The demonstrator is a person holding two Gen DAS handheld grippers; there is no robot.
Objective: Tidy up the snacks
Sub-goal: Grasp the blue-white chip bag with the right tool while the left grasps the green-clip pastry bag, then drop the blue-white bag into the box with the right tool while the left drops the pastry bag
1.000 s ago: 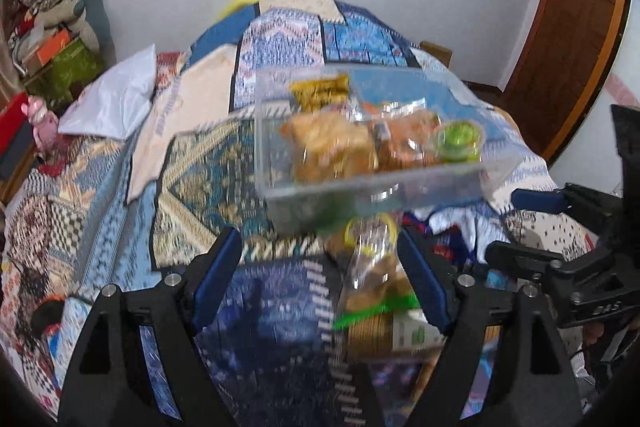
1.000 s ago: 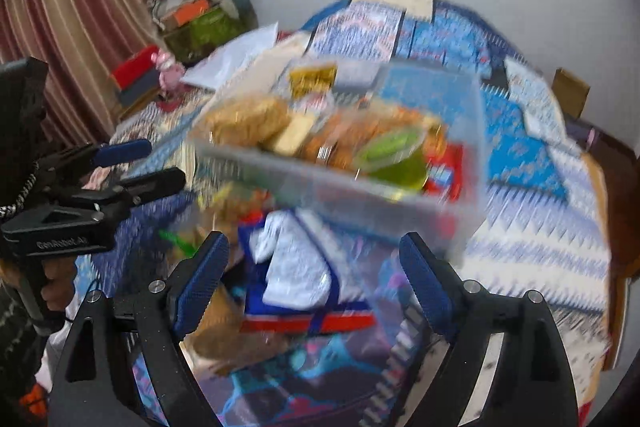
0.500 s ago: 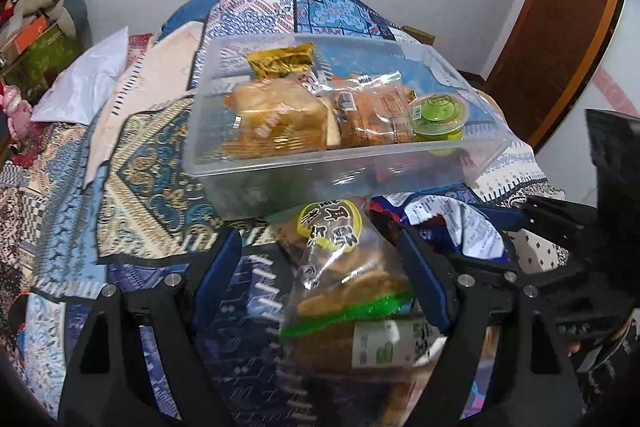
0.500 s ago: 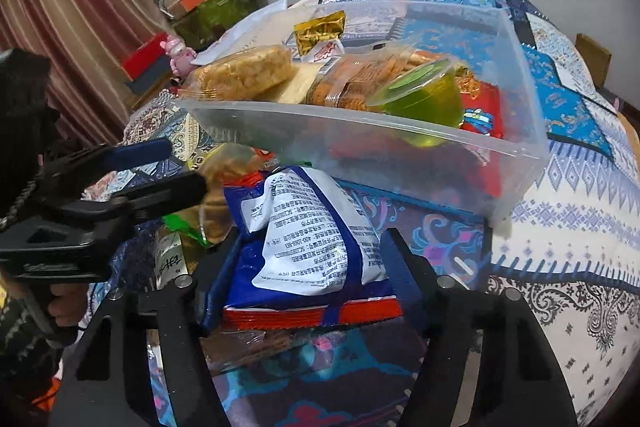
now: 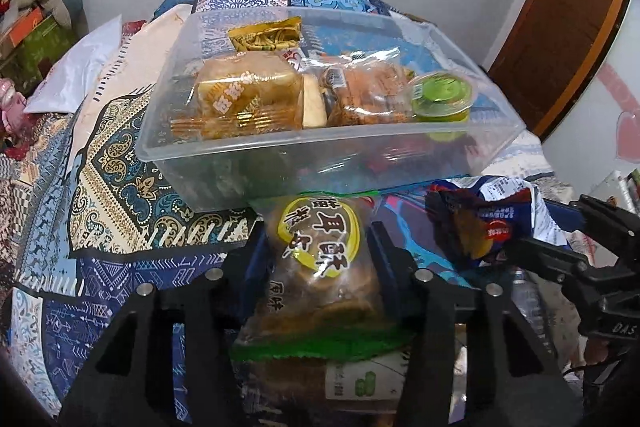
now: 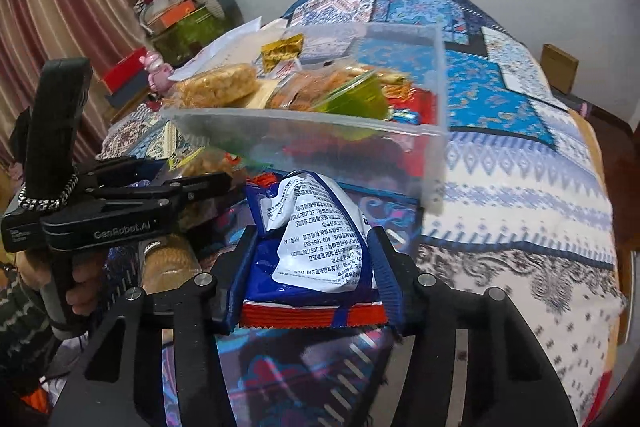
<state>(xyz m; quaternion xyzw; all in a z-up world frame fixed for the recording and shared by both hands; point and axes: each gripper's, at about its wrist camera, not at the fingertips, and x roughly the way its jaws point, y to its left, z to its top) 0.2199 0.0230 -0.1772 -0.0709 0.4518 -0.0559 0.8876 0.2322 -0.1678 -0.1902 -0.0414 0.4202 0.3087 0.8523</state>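
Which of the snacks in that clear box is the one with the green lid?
The small round jelly cup at the right end of the clear plastic box. The other snacks there are crinkly bags and wrapped cakes.

One clear rectangular plastic tub (image 5: 280, 155) stands on the quilt; inside it show one green-lidded jelly cup (image 5: 442, 97), one gold foil sachet (image 5: 266, 37) and two clear-wrapped baked snacks (image 5: 248, 99). Outside it lie one yellow-labelled clear biscuit bag (image 5: 316, 259) and one blue-and-white foil packet (image 6: 316, 251); two black two-finger grippers (image 5: 316, 247) (image 6: 312, 259) are in view.

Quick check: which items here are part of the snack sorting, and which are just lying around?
In the job: clear bin; yellow-label snack bag in left gripper; blue-and-white packet between right gripper's closing jaws.
Lying about: pink toy; white pillow.
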